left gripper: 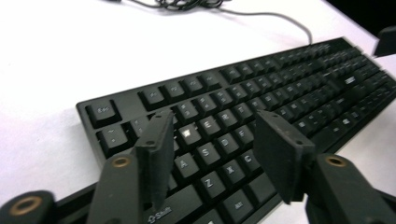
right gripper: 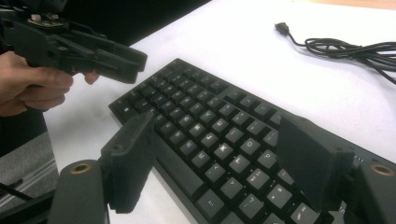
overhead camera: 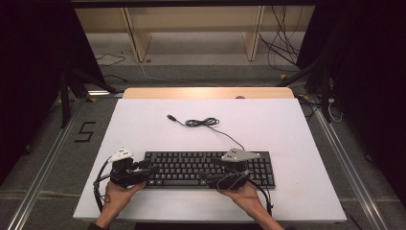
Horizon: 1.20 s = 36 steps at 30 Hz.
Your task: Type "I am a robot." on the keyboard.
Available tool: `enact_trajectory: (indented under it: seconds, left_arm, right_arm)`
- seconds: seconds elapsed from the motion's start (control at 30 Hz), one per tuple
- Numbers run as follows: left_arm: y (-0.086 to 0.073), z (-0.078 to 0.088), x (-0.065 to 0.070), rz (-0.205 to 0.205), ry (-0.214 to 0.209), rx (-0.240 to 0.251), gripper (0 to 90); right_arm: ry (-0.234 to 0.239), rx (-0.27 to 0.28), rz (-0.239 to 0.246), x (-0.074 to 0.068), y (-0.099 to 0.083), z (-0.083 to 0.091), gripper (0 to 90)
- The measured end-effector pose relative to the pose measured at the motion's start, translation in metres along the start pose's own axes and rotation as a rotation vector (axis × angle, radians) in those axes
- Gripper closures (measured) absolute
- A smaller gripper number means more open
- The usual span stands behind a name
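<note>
A black keyboard [overhead camera: 186,165] lies along the front of the white table top [overhead camera: 287,124], and its cable [overhead camera: 201,122] runs back to a loose coil with a free USB plug [overhead camera: 170,117]. My left gripper [overhead camera: 153,168] is over the keyboard's left end. In the left gripper view its jaws [left gripper: 215,123] stand open above the letter keys [left gripper: 261,88], with nothing between them. My right gripper [overhead camera: 206,176] is over the right half of the keyboard. Its jaws [right gripper: 215,126] are open wide above the keys [right gripper: 201,116]. The right gripper view also catches the left gripper [right gripper: 133,65] in a hand.
The coiled cable [right gripper: 345,46] and plug [right gripper: 280,27] lie on the table behind the keyboard. A wooden strip [overhead camera: 206,92] borders the table's far edge. Beyond it stand a wooden shelf frame [overhead camera: 191,28], floor cables and dark stand legs [overhead camera: 64,96] at both sides.
</note>
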<state>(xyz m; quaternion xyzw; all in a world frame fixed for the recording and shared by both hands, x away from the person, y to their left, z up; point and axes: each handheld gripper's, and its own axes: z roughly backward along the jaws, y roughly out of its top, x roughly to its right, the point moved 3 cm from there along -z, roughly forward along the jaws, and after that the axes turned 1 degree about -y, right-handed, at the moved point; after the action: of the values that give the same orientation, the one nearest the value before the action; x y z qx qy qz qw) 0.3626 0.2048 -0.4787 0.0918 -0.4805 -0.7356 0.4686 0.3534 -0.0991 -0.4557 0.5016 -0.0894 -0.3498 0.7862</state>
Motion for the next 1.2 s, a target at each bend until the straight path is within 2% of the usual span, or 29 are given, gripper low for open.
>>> enact_trajectory:
  seconds: [0.27, 0.43, 0.57, 0.77, 1.2]
  left_arm:
    - [0.0, 0.004, 0.004, -0.013, -0.039, 0.036, 39.6]
    - [0.001, 0.005, 0.006, -0.024, -0.049, 0.048, 36.4]
    - [0.001, 0.005, 0.007, -0.017, -0.055, 0.063, 33.8]
    - [0.002, 0.007, 0.009, -0.038, -0.059, 0.09, 31.7]
    - [0.003, 0.01, 0.011, -0.046, -0.058, 0.119, 30.7]
  right_arm:
    - [0.009, -0.006, -0.001, 0.001, 0.0, -0.006, 29.9]
    - [0.014, -0.017, 0.002, -0.001, 0.0, -0.012, 30.4]
    - [0.015, -0.026, 0.006, -0.001, 0.001, -0.018, 31.6]
    - [0.024, -0.041, 0.011, -0.002, 0.0, -0.025, 36.2]
    - [0.035, -0.101, 0.034, -0.006, -0.002, -0.037, 69.6]
